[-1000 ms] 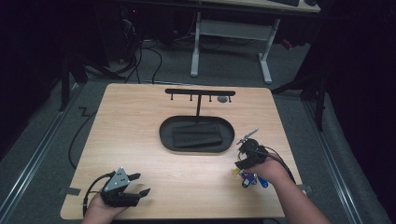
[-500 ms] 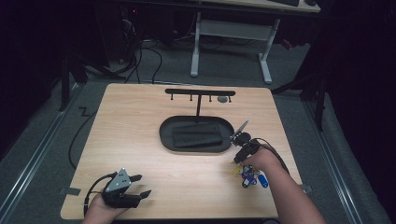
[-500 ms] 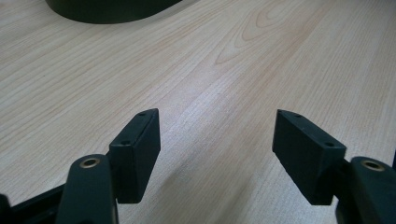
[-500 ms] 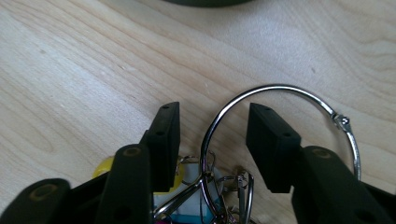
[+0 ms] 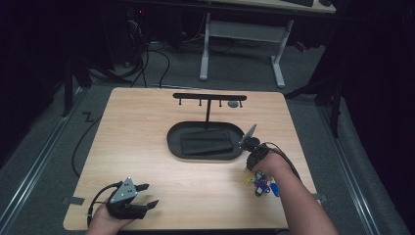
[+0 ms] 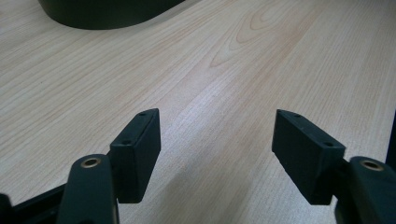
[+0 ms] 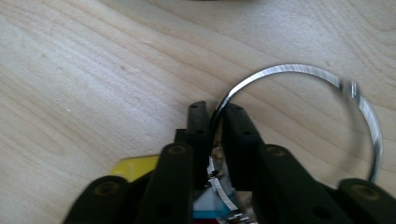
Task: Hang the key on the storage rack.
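Right hand-held gripper [image 7: 215,116] tilted low, pinching key ring [image 7: 299,70].

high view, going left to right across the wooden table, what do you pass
Left hand-held gripper with its grey three-cornered plate, open → black oval tray with the black T-shaped hook stand behind it → right hand-held gripper, shut on a silver key ring → bunch of blue and yellow keys.

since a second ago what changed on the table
The right gripper slid up the table toward the black tray, and its jaws have just been closing, now pinching the metal key ring with its coloured keys. The left gripper, open, and the hook stand kept their places.
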A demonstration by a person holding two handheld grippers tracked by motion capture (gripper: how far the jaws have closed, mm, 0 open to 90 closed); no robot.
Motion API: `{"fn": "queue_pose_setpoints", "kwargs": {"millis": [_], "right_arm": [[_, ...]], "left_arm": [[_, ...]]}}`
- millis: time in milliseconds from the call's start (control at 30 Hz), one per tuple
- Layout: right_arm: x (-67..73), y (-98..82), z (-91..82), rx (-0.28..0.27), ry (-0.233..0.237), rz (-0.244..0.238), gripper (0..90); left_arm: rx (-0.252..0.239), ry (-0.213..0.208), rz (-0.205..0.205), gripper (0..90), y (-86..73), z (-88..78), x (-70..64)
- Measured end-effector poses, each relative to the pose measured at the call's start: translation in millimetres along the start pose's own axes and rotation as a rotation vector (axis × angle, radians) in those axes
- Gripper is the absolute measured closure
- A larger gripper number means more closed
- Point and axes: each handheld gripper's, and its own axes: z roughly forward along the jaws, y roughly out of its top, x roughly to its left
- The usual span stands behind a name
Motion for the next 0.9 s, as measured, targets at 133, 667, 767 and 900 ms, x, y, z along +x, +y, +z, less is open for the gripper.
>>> {"fn": "queue_pose_setpoints", "kwargs": {"millis": [133, 667, 767, 900], "right_arm": [[4.7, -1.0, -0.4, 0.004, -0.013, -0.020, 86.7], [19.0, -29.6, -63.4, -0.080, -0.029, -0.110, 87.2], [20.4, -35.0, -72.8, -0.078, -0.038, -0.120, 87.4], [22.8, -41.8, -88.2, -0.084, -0.058, -0.134, 87.6]], "left_arm": [[0.003, 0.002, 0.001, 33.3, -0.3, 0.5, -0.1], [0.008, 0.011, -0.009, 33.2, 1.1, 0.0, 1.5], [0.008, 0.013, -0.011, 32.5, 0.7, 0.5, 1.8], [0.007, 0.011, -0.013, 32.3, -0.3, 1.2, 2.0]]}}
